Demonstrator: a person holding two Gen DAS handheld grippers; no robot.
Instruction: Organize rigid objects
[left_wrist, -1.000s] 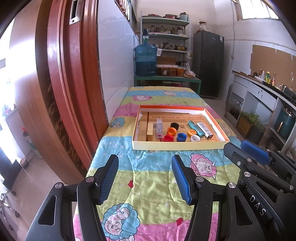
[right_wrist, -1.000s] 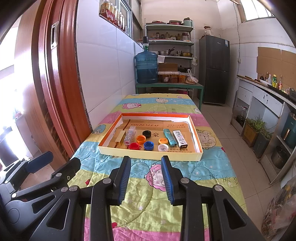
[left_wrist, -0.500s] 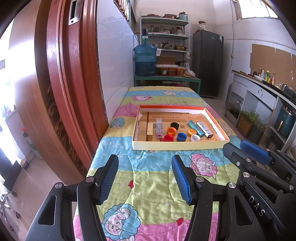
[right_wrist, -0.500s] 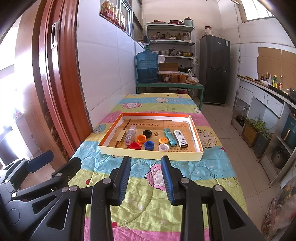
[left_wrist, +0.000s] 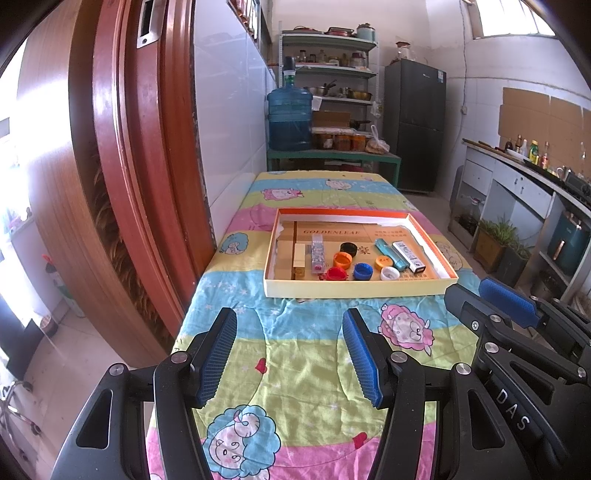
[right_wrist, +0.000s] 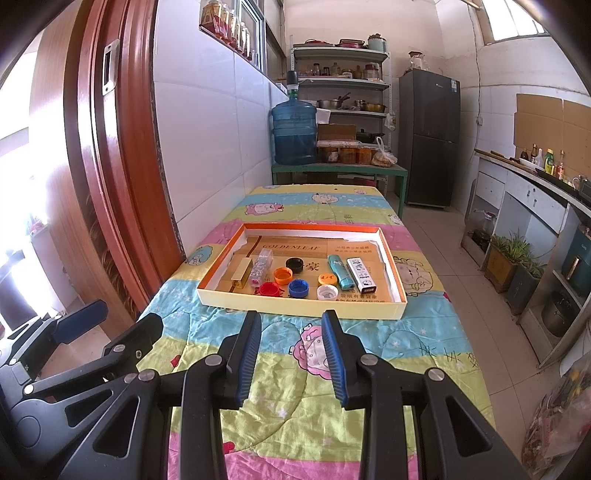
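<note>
Nothing has shifted — both ribbed-padded grippers, left gripper (left_wrist: 290, 354) and right gripper (right_wrist: 291, 354), hover released, round plastic caps (right_wrist: 297, 280) in the shallow cardboard tray (right_wrist: 301, 306) at twelve o'clock.

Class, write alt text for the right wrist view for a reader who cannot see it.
A shallow orange-rimmed cardboard tray sits on a colourful cartoon-print tablecloth, holding plastic bottle caps in black, orange, red, blue, yellow and white, plus small boxes. The right tongs, open and empty, hover short of the tray.
</note>
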